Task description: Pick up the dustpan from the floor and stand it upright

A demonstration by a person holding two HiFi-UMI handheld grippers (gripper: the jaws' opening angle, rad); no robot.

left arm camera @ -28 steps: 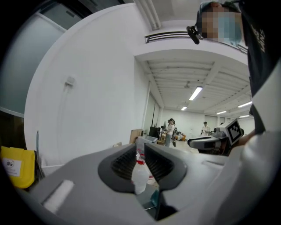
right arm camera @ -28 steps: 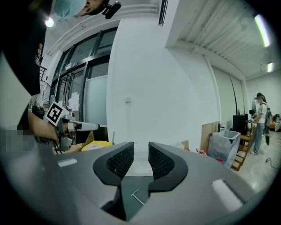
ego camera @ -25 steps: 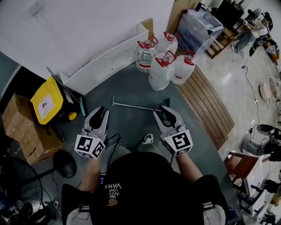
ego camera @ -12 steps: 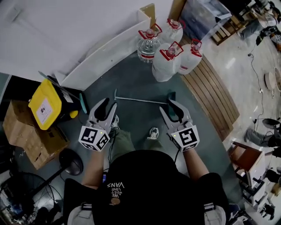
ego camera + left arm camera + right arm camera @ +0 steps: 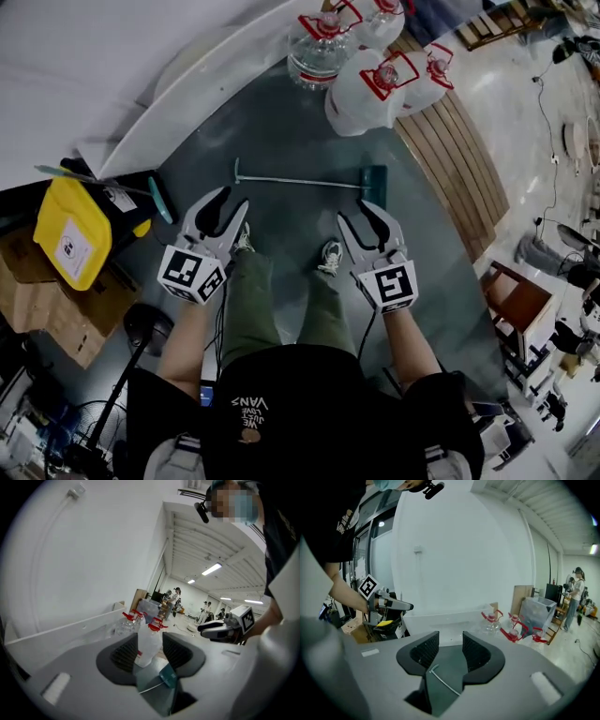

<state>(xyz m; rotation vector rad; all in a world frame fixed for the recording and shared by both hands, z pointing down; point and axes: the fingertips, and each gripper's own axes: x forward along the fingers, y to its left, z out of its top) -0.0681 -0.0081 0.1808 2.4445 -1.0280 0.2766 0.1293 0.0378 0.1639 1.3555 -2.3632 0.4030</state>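
While both pairs hung empty, jaws apart and just lately opening, the left tongs [image 5: 230,202] and right tongs [image 5: 355,210] hovered short of the dustpan [image 5: 374,178]. It lay flat on the floor [image 5: 281,122] just ahead, its thin handle [image 5: 300,180] running left from the teal pan. The smart play, I reckoned, was pinching that handle squarely across its width, steadying the far end, then tipping it up clear of the water jugs [image 5: 380,80].
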